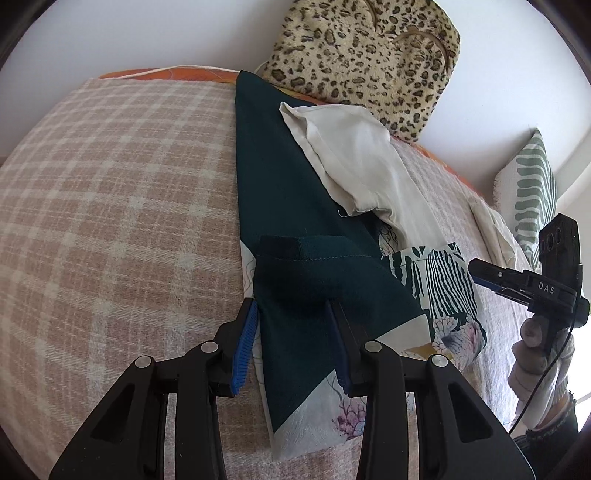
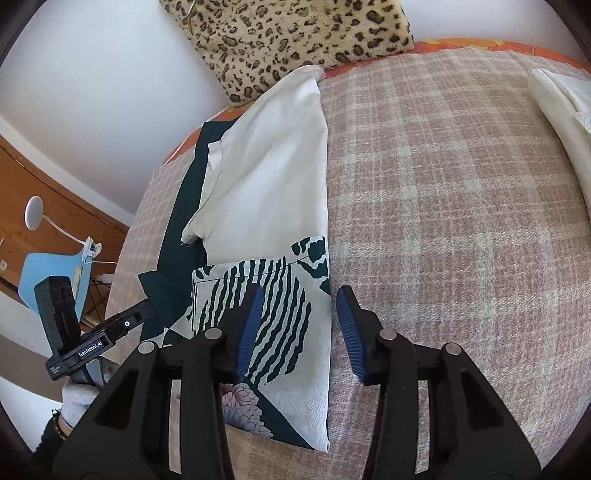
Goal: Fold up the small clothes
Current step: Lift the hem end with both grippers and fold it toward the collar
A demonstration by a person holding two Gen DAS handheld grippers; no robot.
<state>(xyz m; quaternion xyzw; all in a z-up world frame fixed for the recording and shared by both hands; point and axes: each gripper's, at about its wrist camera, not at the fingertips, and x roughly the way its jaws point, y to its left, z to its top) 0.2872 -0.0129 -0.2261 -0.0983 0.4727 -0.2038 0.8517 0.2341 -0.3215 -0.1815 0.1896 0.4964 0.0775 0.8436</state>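
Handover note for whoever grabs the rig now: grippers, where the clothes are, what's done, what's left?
Left gripper: open, over the dark green edge of the patterned garment.
Right gripper: open, straddling that garment's right edge, nothing gripped.
Garment lies on the plaid blanket, folded into a long strip, white part on top.
Another white cloth lies far right.
Left: probably fold the strip shorter, then the white cloth.

Plaid-blanketed bed (image 2: 443, 184) carries folded patterned garment (image 2: 295, 332), leopard cushion (image 2: 288, 33).
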